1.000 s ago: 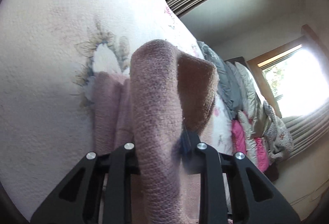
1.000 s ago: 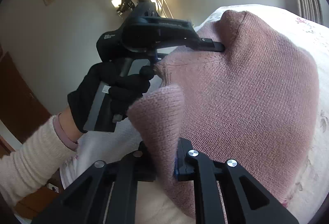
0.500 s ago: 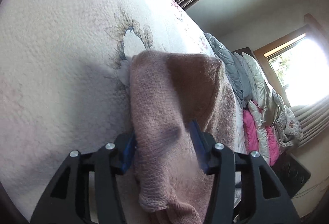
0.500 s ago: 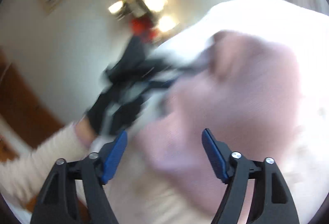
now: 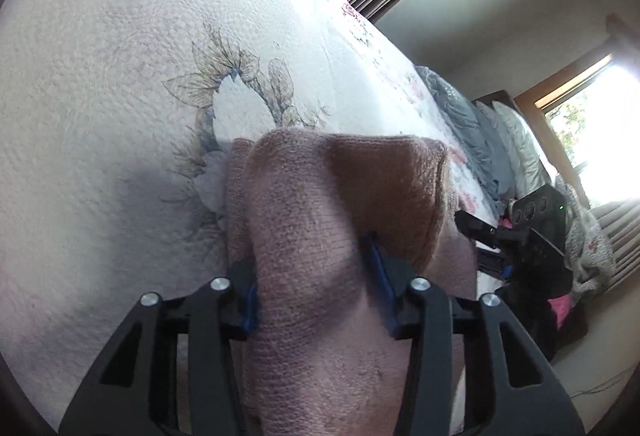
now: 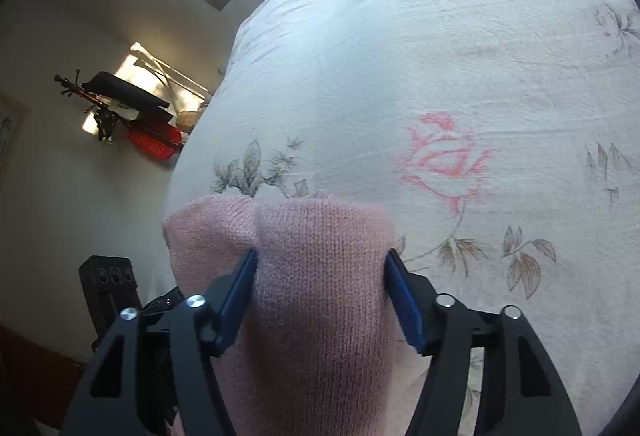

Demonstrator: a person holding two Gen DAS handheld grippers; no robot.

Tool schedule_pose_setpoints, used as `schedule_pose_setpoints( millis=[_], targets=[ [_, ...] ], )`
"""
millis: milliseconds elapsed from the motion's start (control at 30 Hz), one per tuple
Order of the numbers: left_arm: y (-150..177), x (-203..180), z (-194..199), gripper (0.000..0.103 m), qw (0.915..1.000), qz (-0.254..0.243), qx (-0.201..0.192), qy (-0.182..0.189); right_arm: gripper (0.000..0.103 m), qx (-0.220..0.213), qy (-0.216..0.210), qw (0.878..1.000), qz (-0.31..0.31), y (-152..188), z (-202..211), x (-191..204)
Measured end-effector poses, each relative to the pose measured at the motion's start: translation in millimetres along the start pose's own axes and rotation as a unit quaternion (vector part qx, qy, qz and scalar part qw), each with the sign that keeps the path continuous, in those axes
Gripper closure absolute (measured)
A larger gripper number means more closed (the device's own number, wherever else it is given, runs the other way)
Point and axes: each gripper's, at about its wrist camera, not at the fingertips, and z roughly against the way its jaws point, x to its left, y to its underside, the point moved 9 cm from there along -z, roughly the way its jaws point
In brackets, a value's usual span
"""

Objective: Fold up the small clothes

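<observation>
Pink knit, some small woolly garment (image 5: 320,236), fills the bottom middle of both wrist views now, lying on the flowered bedspread (image 5: 120,76). A second ago I had both grippers clamped on it and lifted, with the cloth hanging between them. Since then both have let go. My left gripper (image 5: 314,292) has its fingers spread, with a soft hump of knit bulging up between the blue pads but not pinched. Same story on the right gripper (image 6: 320,292): jaws wide apart, cloth (image 6: 312,276) just lying in the gap, reaching up to mid-frame where the pink rose print on the bedspread (image 6: 440,76) starts. In the left view I can see the right gripper poking in from the right edge, close beside the garment.

So I read this as one fold laid down and released. It looks doubled over, with a rounded folded edge at the far end, though I can't tell how neat it is underneath. Probably needs one more fold or a smoothing pass before I'd call it done.
</observation>
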Motion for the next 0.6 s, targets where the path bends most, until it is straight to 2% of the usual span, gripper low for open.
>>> schedule_pose_setpoints(
  millis=[100, 200, 267, 333, 367, 433, 500, 600],
  targets=[
    [-2.0, 8.3, -5.5, 0.062, 0.9995, 0.025, 0.0, 0.019, 0.051, 0.001, -0.014, 0.997, -0.071, 0.1, -18.1, -25.5],
    [-0.3, 7.4, -8.2, 0.059, 0.9999, 0.012, -0.002, 0.003, 0.049, -0.003, -0.023, 0.995, -0.101, -13.3, -34.6, -22.1],
    [0.9, 6.9, -2.9, 0.057, 0.9997, 0.022, 0.003, 0.002, 0.046, -0.008, -0.026, 0.996, -0.088, -13.6, -32.4, -17.7],
    [3.9, 3.4, 10.6, 0.057, 0.9996, 0.027, 0.004, -0.007, 0.038, -0.023, -0.033, 0.997, -0.068, -10.4, -15.7, -13.6],
    [7.7, 0.9, 21.2, 0.056, 0.9997, 0.02, 0.001, -0.014, 0.038, -0.031, -0.035, 0.997, -0.064, -7.0, -4.4, -11.8],
    [23.2, -4.1, 45.2, 0.052, 0.9996, 0.012, -0.001, -0.024, 0.034, -0.035, -0.043, 0.998, -0.038, 7.6, 14.1, -0.2],
    [48.5, -15.8, 67.2, 0.05, 0.9999, 0.011, -0.001, 0.005, 0.03, -0.043, -0.043, 0.998, -0.003, 32.8, 34.0, 3.5],
    [92.7, -33.4, 86.3, 0.044, 0.9997, 0.016, 0.001, 0.021, 0.029, -0.05, -0.043, 0.998, 0.014, 82.4, 56.9, -2.6]
  ],
)
